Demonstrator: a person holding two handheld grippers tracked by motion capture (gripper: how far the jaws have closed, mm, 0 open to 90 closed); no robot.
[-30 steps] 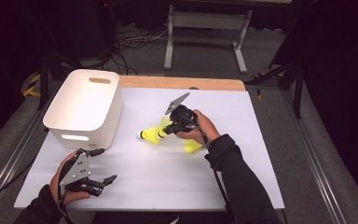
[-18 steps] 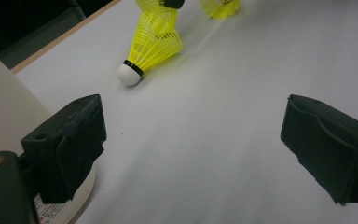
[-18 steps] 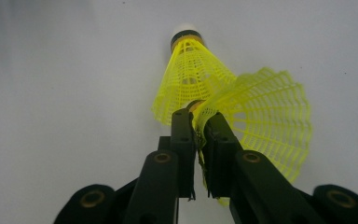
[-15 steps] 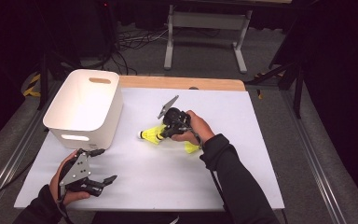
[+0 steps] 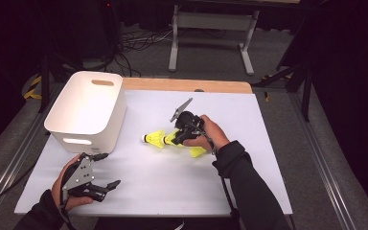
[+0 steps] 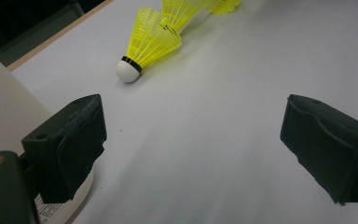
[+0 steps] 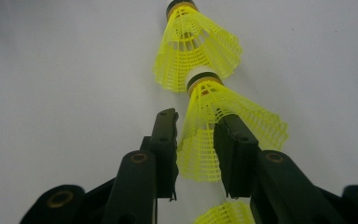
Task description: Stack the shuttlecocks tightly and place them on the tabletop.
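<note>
Three yellow shuttlecocks lie in a row on the white table [image 5: 249, 143]: the front one [image 5: 154, 139] [image 6: 151, 42] [image 7: 196, 42] with its white cork toward the bin, a second [image 7: 223, 116] behind it and a third [image 5: 197, 152] [image 7: 219, 214] at the back. My right gripper [image 5: 178, 138] [image 7: 198, 119] reaches down over the second shuttlecock. Its jaws have just been opening and stand a little apart, with that shuttlecock's skirt between them. My left gripper [image 5: 109, 169] [image 6: 191, 140] rests open near the front left edge, holding nothing.
A white bin [image 5: 88, 112] [image 6: 4, 107] with a handle slot stands at the table's left, just beyond my left gripper. A wooden strip [image 5: 187, 85] runs along the far edge. Past it stand a metal frame [image 5: 211, 21] and cables on the floor.
My right gripper has shifted slightly over the row of shuttlecocks. The shuttlecocks lie where they were, and my left gripper has kept still.
</note>
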